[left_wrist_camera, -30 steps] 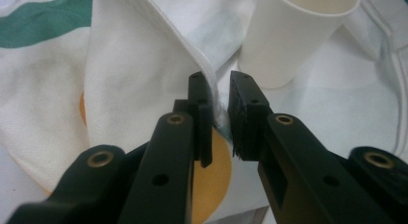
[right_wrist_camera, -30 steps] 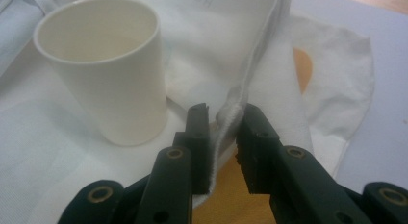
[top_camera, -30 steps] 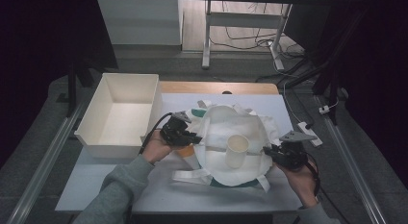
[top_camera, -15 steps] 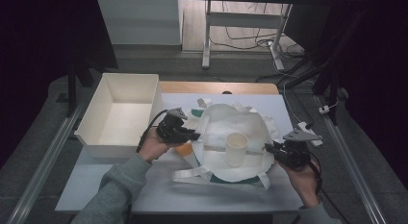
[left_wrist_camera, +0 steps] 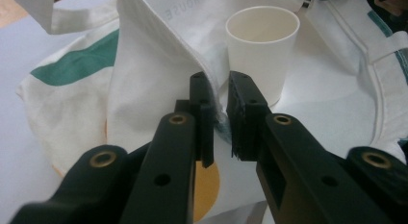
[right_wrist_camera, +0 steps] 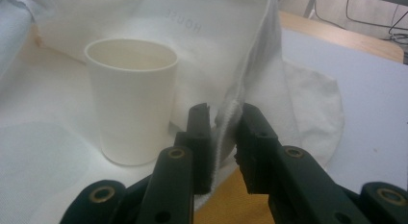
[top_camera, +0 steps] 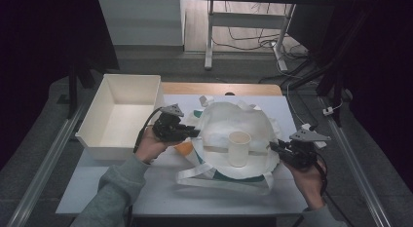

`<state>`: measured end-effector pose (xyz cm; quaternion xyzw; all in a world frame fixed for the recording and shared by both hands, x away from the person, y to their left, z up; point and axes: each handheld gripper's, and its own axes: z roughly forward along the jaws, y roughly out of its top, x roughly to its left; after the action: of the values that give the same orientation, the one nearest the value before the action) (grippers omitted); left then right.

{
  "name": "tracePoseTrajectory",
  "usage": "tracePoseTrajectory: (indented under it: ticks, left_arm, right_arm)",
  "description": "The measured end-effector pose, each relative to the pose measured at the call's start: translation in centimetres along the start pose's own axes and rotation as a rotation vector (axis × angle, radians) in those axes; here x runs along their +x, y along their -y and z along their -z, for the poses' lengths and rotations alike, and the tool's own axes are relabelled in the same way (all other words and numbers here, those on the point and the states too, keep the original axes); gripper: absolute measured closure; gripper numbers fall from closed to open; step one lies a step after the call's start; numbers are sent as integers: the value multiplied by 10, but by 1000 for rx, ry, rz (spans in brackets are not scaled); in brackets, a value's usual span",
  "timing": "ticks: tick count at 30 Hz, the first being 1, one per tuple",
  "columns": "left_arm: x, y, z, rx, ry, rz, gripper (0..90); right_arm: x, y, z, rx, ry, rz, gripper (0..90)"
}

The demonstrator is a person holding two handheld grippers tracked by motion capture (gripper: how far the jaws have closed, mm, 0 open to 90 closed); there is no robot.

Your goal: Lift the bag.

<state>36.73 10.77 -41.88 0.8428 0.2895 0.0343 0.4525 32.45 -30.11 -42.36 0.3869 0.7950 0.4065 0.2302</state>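
Both grippers pinch the rim of the white cloth tote bag (top_camera: 234,121) lying on the table (top_camera: 97,188): the left gripper (top_camera: 194,133) and right gripper (top_camera: 273,146) each have their jaws nearly shut on fabric. Its mouth is held open, the white paper cup (top_camera: 239,148) stands upright inside, and closing or lifting likely remains.

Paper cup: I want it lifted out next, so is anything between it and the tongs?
Yes. Both tongs, left and right, are shut on the rim of the white cloth tote bag, whose raised fabric walls flank the white paper cup inside.
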Motion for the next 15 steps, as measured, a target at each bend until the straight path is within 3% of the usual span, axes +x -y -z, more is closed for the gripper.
tracePoseTrajectory:
  ticks: [15]
  left_arm:
    - [4, -3, 19, -56, -20, 0, 813]
  right_arm:
    - [2, -16, 5, -46, 1, 12, 760]
